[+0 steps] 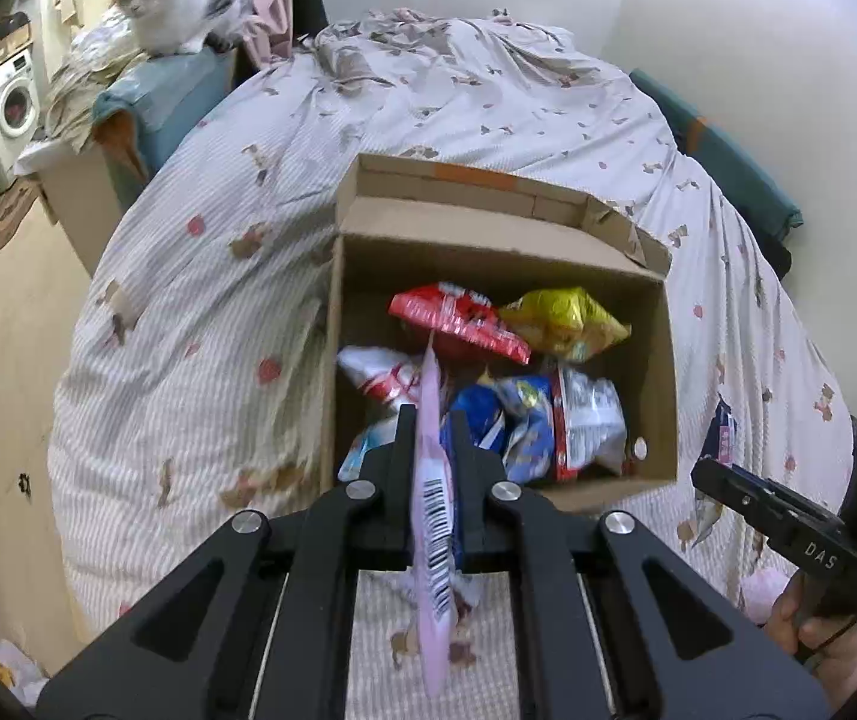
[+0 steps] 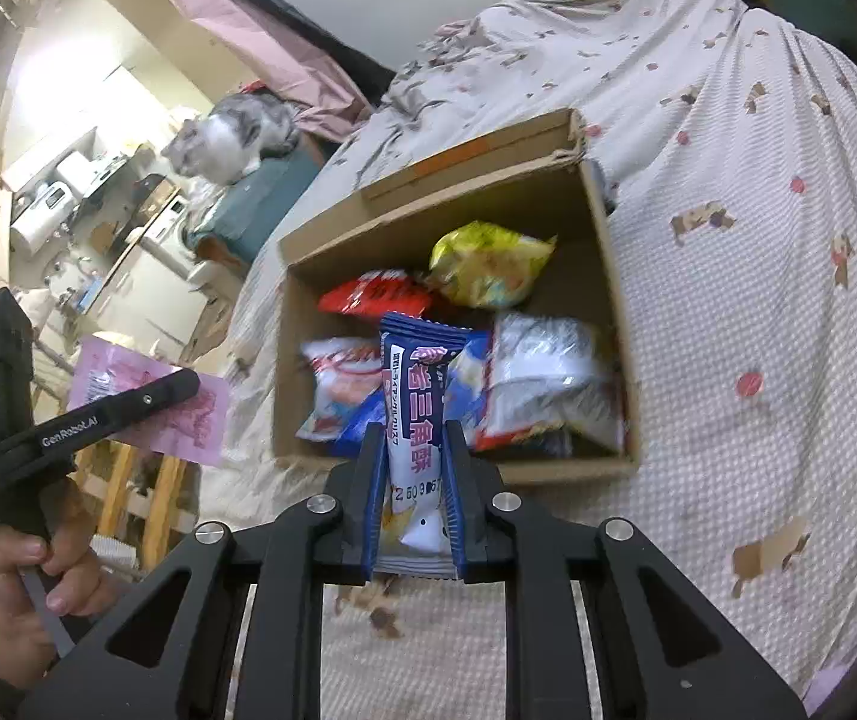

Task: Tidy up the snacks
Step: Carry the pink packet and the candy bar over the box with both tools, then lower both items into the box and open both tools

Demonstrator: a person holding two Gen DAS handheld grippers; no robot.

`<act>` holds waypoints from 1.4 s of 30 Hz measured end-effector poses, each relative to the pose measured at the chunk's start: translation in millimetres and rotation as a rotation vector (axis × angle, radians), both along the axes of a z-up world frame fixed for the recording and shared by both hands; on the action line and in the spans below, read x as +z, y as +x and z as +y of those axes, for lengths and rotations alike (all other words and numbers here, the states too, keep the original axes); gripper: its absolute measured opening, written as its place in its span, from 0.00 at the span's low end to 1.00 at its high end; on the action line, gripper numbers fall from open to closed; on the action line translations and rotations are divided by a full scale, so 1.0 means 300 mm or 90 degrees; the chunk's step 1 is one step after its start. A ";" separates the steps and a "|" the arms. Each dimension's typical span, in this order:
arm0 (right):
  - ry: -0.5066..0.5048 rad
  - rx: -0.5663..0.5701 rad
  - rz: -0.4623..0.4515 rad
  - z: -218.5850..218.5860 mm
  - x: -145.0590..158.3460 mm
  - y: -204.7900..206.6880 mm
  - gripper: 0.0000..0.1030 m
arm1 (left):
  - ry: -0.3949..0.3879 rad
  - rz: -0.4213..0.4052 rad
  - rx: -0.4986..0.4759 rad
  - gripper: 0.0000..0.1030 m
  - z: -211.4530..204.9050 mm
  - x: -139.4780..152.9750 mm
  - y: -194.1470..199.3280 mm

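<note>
Above the cardboard box [image 1: 656, 360] on the bed: left gripper [image 1: 431, 420] pinches a pink packet [image 1: 431, 480] edge-on; right gripper [image 2: 413, 438] clamps a blue wrapper [image 2: 416, 396]. Risk: the thin pink film slipping from its narrow pinch and landing on the bedspread [image 1: 200, 300] rather than among the snacks [image 1: 566, 324].

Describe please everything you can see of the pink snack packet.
The pink snack packet is a thin, flat, glossy plastic pouch with a white barcode label and darker pink printing. The left gripper is shut on it, gripping it edge-on between its black fingers. It hangs in the air near the cardboard box, not in it, and touches nothing else.
</note>
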State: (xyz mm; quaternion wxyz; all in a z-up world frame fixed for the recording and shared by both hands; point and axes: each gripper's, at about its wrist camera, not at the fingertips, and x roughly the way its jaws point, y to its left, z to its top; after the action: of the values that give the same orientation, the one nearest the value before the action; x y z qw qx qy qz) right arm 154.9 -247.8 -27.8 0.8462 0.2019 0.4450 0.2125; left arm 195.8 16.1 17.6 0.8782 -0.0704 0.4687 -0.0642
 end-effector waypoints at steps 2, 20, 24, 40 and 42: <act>-0.006 -0.006 0.001 -0.005 -0.006 0.036 0.18 | 0.005 0.001 -0.004 0.06 -0.019 -0.014 0.034; -0.074 -0.036 0.019 -0.022 -0.127 0.219 0.18 | 0.055 0.001 0.010 0.06 -0.064 -0.180 0.194; -0.060 -0.045 0.021 -0.037 -0.130 0.223 0.18 | 0.064 -0.008 -0.002 0.06 -0.080 -0.183 0.186; -0.016 -0.034 0.030 -0.023 -0.133 0.226 0.22 | 0.043 -0.013 -0.031 0.08 -0.114 -0.187 0.172; -0.019 -0.036 0.026 -0.028 -0.128 0.228 0.22 | 0.053 -0.015 -0.033 0.21 -0.125 -0.185 0.169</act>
State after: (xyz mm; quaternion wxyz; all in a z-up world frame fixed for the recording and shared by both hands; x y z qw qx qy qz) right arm 223.3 -256.2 -66.3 0.8454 0.2063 0.4596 0.1774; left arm 246.5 -21.3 -37.9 0.8837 -0.0210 0.4626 -0.0680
